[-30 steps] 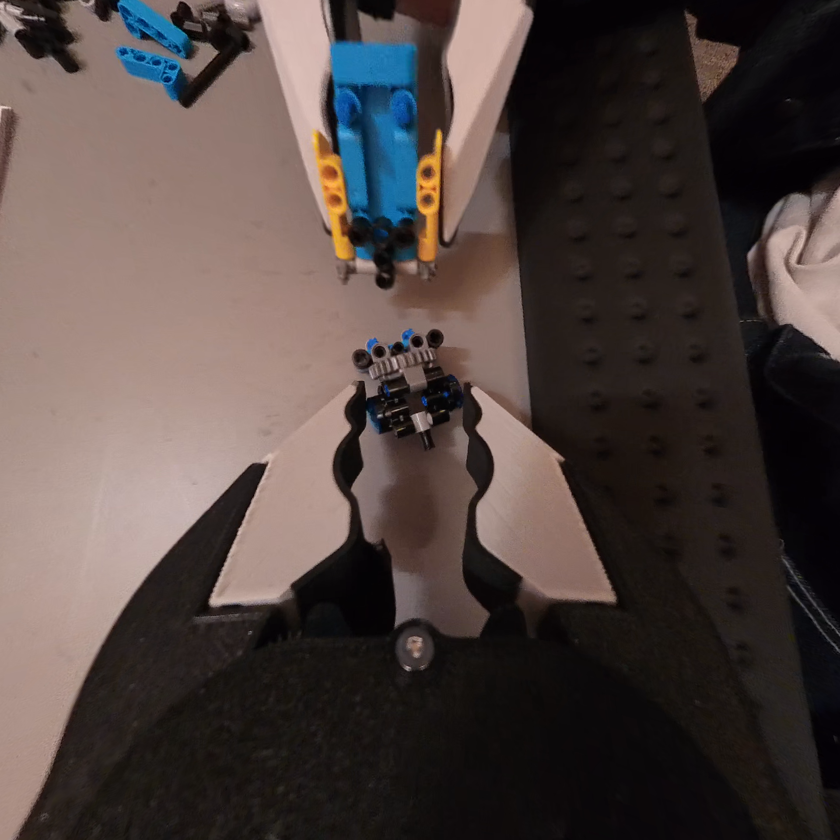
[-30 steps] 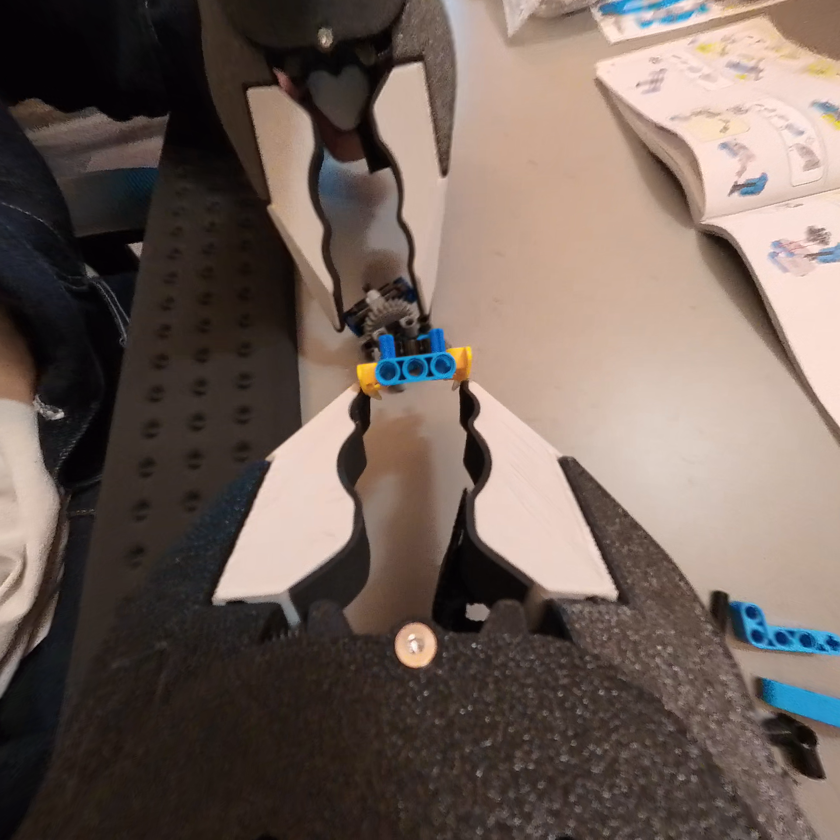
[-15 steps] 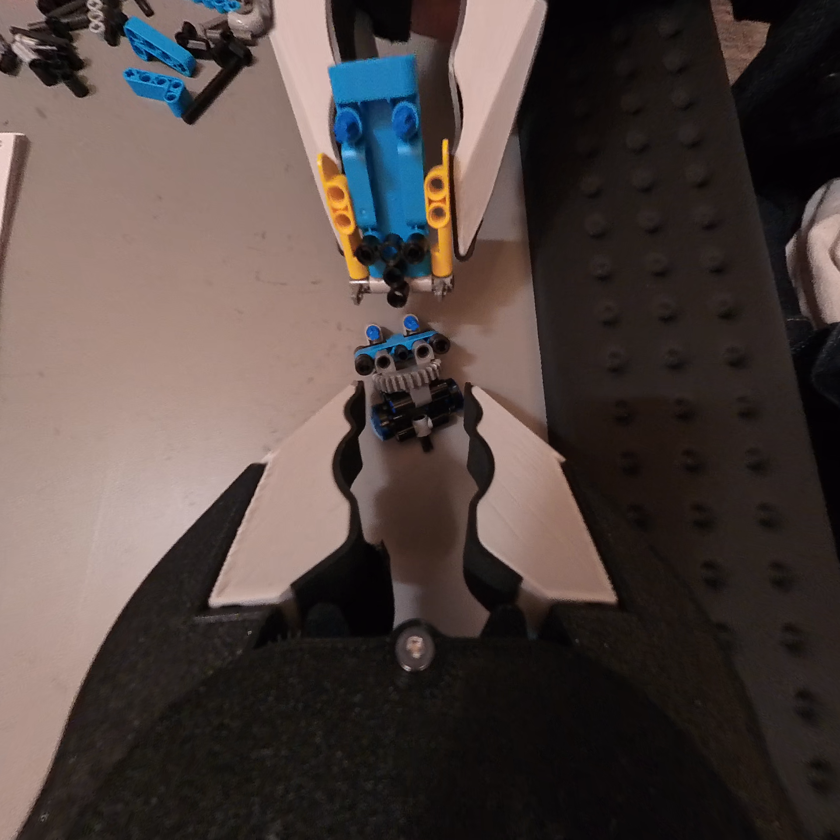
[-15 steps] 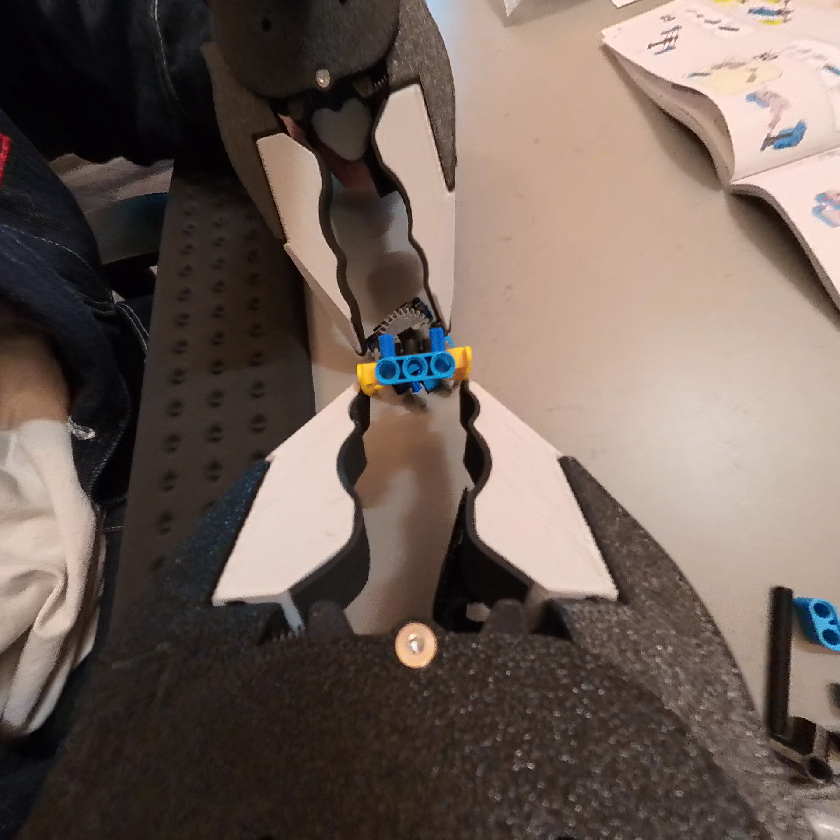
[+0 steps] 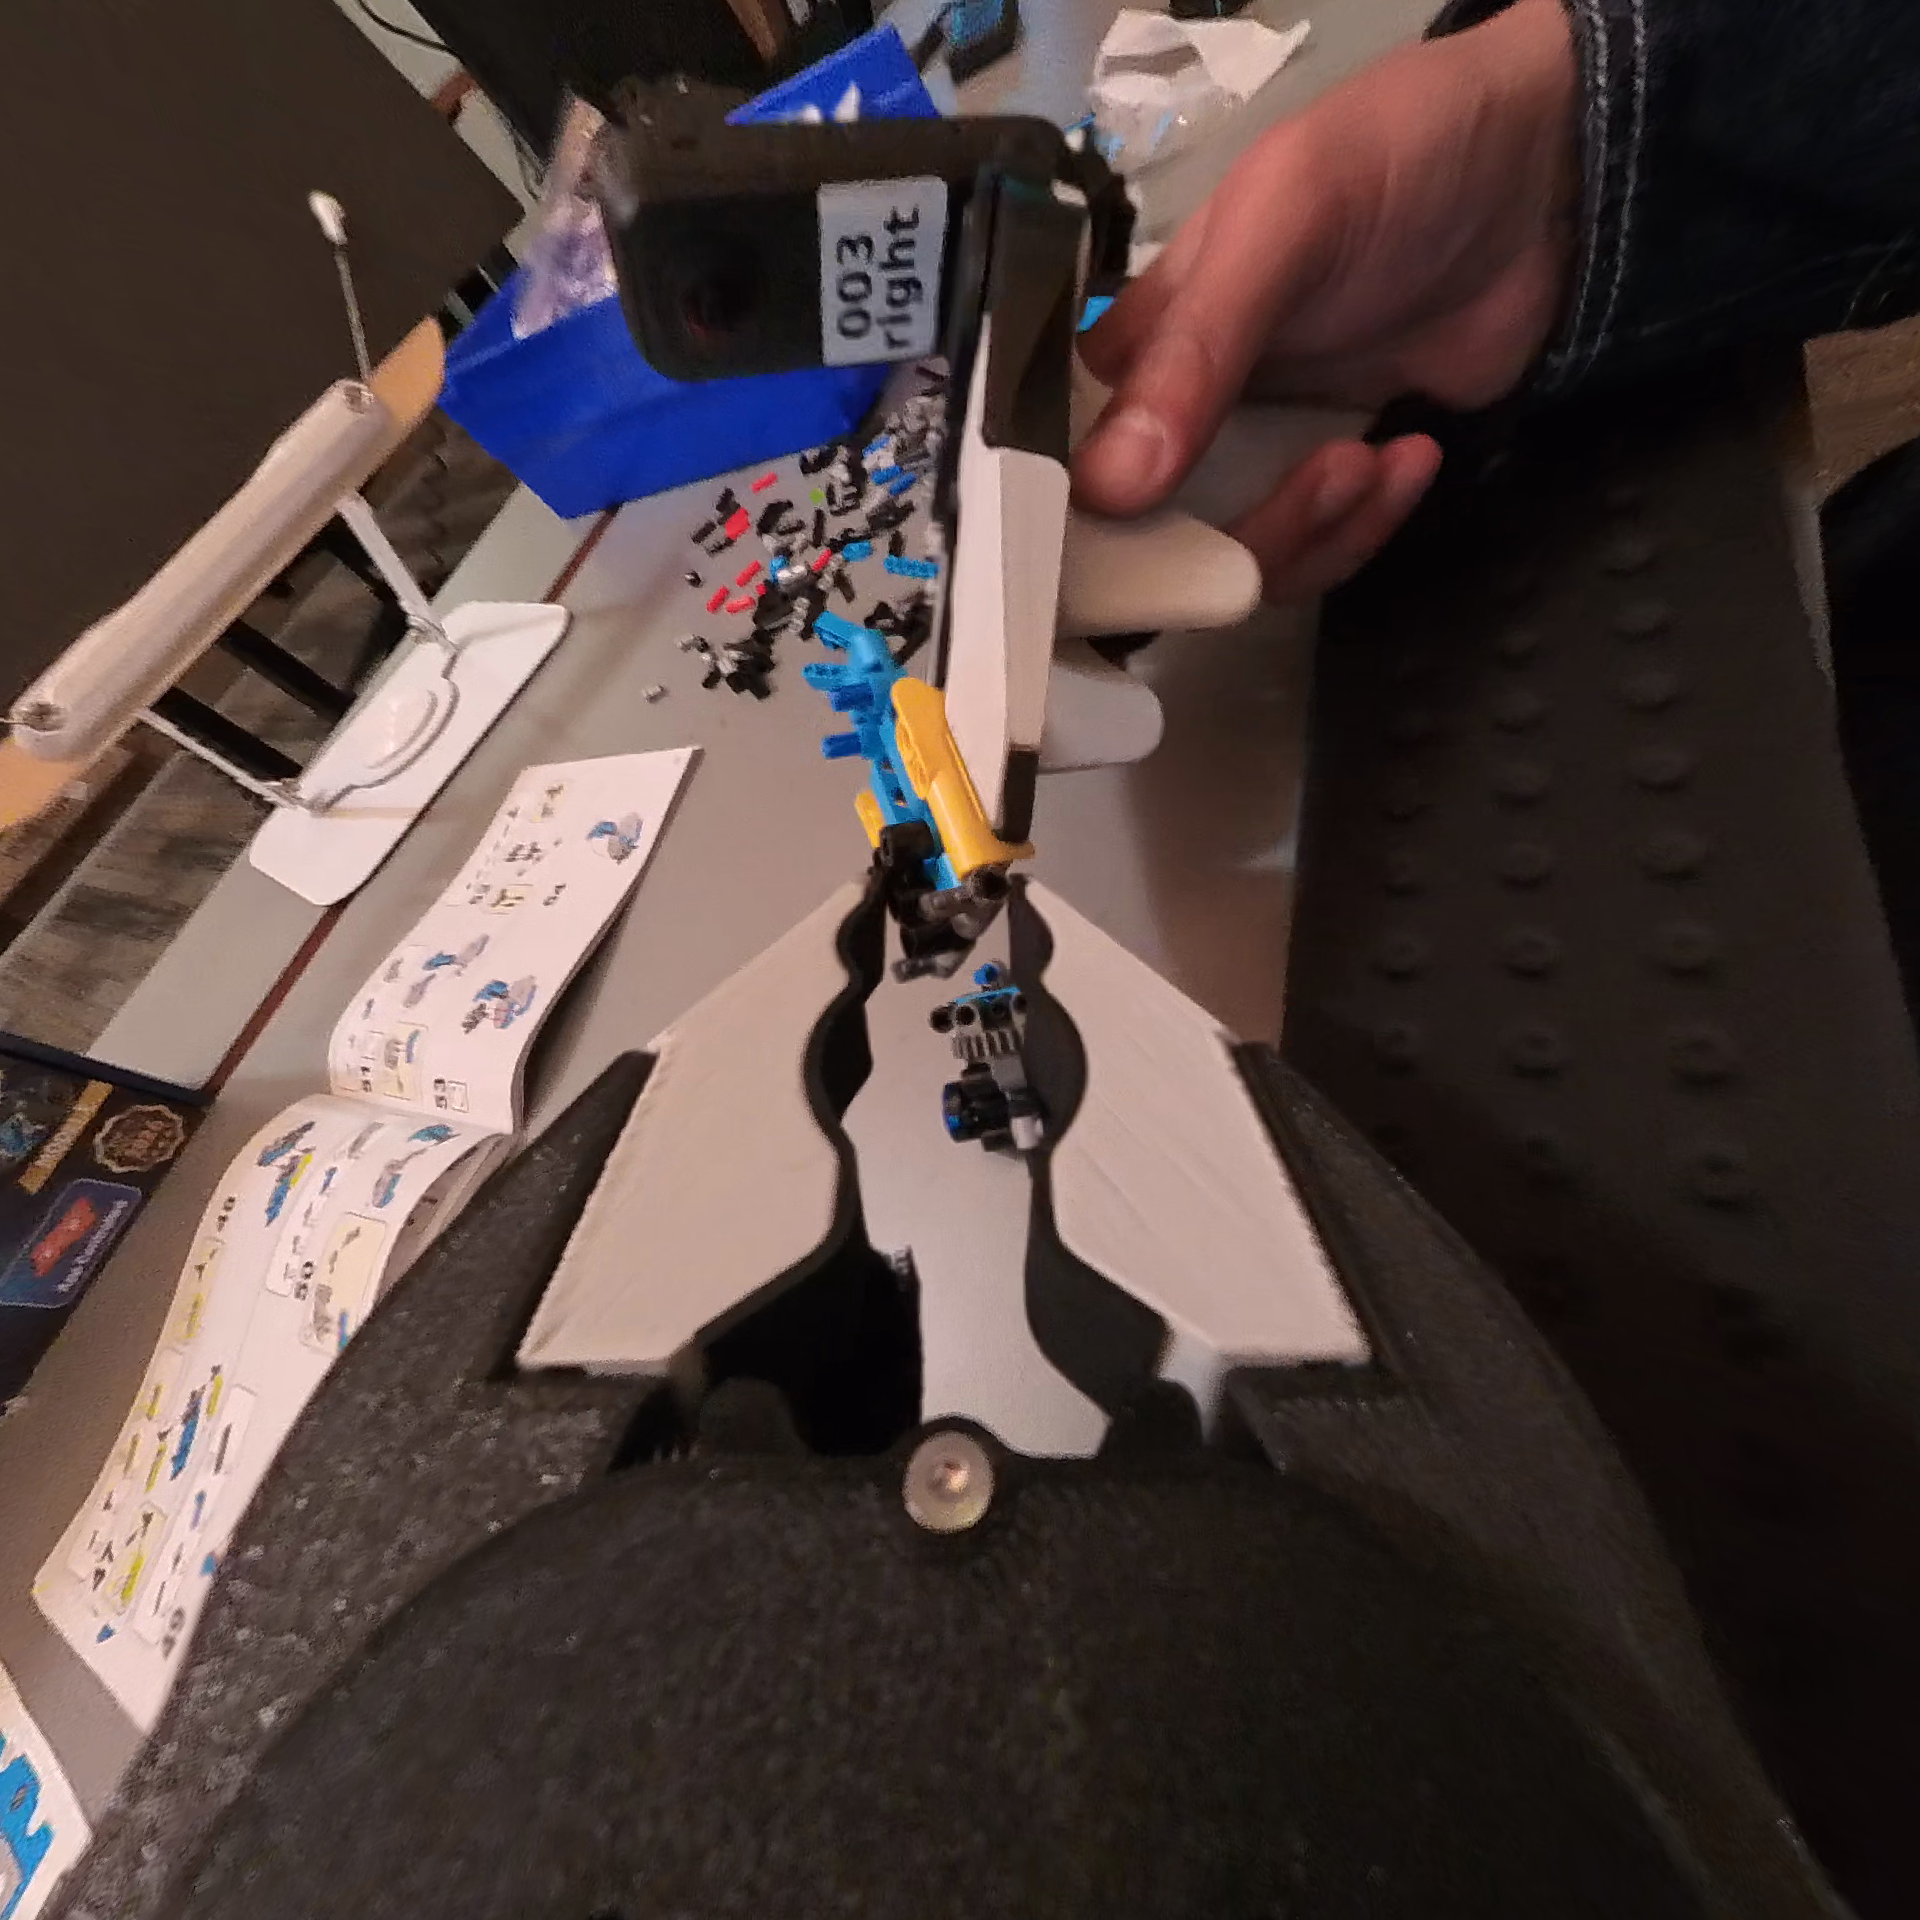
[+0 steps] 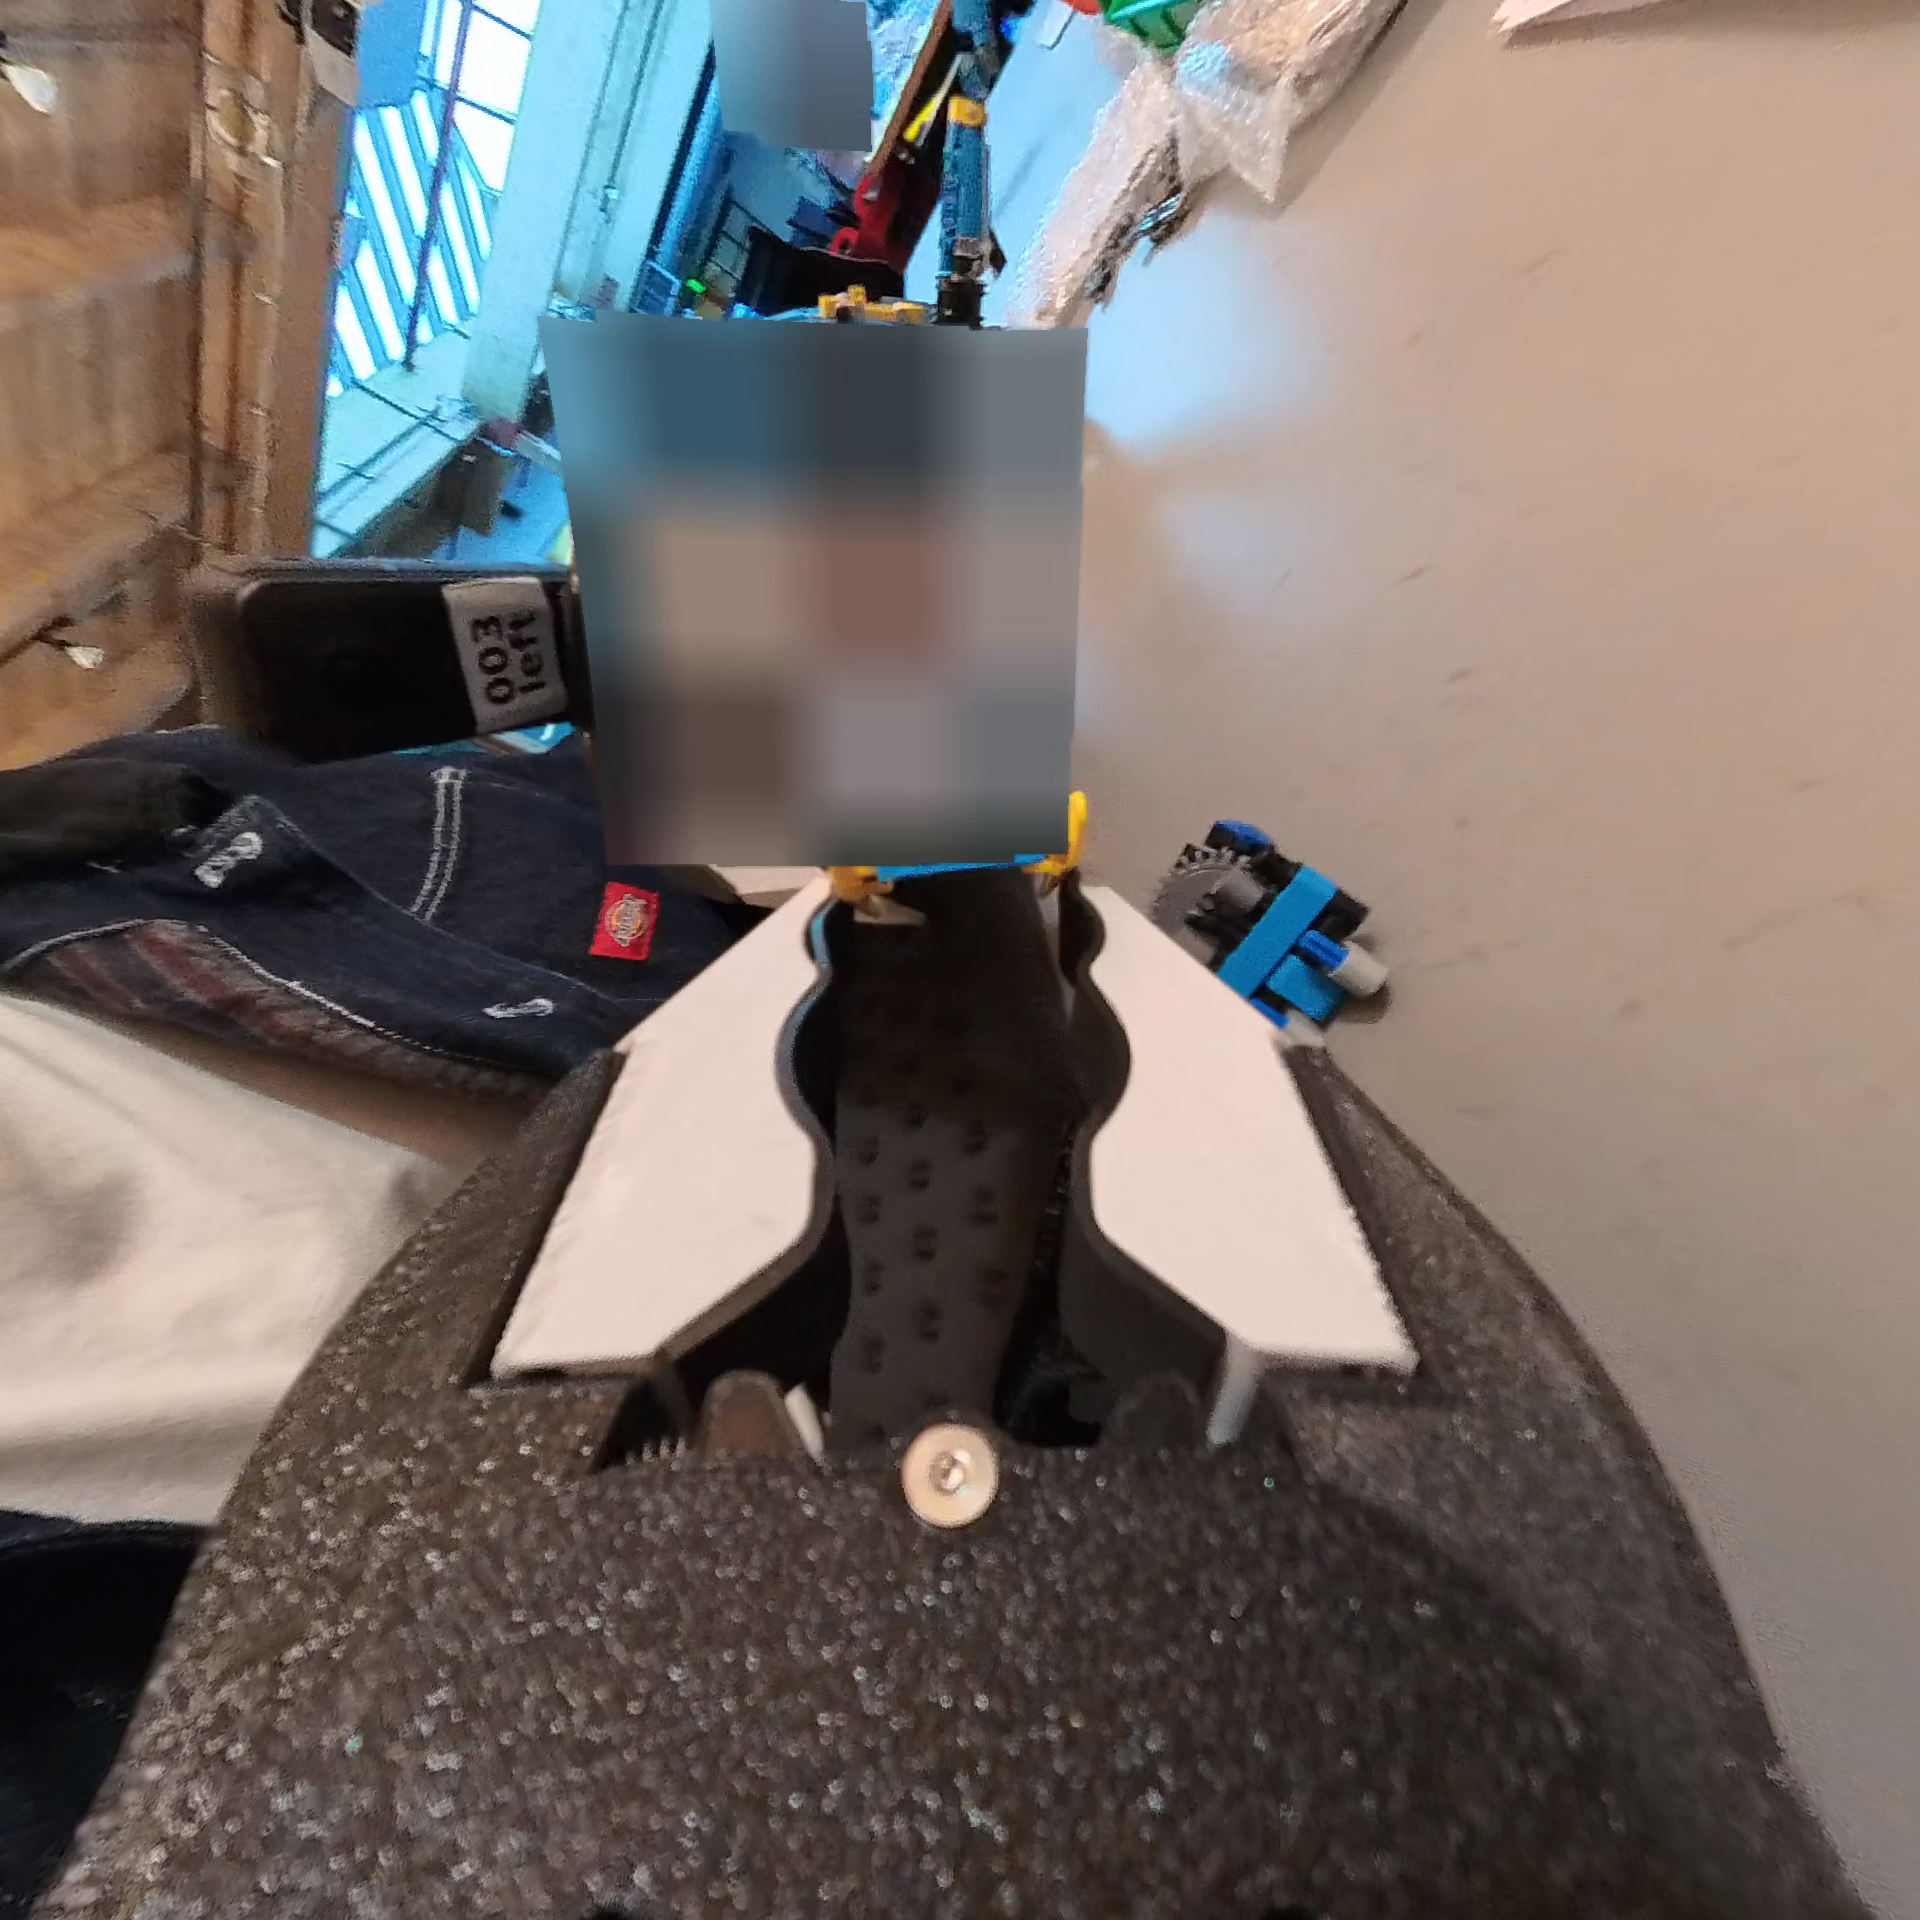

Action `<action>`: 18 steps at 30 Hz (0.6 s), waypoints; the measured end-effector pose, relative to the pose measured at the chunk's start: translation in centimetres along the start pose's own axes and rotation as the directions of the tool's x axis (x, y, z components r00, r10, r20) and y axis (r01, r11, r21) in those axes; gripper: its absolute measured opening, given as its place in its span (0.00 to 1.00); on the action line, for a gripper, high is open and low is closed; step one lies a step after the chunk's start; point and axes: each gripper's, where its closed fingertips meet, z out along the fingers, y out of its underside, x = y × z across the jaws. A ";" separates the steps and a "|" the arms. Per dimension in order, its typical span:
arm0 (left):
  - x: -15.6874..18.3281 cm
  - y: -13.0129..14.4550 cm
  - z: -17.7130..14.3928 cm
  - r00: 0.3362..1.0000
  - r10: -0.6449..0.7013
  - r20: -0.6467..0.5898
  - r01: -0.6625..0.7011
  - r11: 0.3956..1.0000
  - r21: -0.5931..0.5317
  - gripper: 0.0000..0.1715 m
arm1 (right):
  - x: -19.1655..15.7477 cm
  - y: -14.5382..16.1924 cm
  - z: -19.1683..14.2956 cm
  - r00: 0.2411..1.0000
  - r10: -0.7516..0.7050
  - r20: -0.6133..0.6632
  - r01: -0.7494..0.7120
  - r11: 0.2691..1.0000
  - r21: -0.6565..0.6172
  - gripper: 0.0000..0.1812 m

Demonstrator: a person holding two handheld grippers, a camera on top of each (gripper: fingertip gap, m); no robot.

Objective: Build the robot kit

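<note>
Your right gripper [image 6: 951, 894] was clamped on the blue-and-yellow brick assy [image 5: 914, 769], fingers pressing its yellow side beams. Your hand [image 5: 1330, 270] held it nose-down, prob. to bring the assy's black pin end to the other tool. That end sat between the tips of your left gripper [image 5: 945, 899]. Those fingers stood only narrowly apart, and I couldn't tell whether they pinched the pins or just bracketed them.

The small gear module [image 5: 987, 1070] lay loose on the table [image 5: 727, 831] near its edge by you, just beside the black studded strip [image 5: 1558, 935]. No finger touched it. From the right wrist view it lay by that gripper's outer finger.

Materials:
- Fingers: smooth white plastic w/ wavy black inner edges, set in grainy black foam bodies.
- Assy: hard glossy plastic w/ holed beams and round pins.
- Gear module: grey toothed wheel, blue beam, black connectors.
- Table: matte grey, lightly scuffed.

An open instruction booklet [image 5: 499, 935] lay toward the left edge. Loose parts [image 5: 810, 561] were scattered at the far side by a blue bin [image 5: 644, 416].
</note>
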 end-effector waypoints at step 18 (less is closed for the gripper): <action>-2.2 -0.8 -1.9 0.132 -0.835 -0.534 0.855 0.369 -0.365 0.08 | 0.2 -3.9 -3.0 -0.091 -0.984 -0.153 0.678 0.051 -0.734 0.44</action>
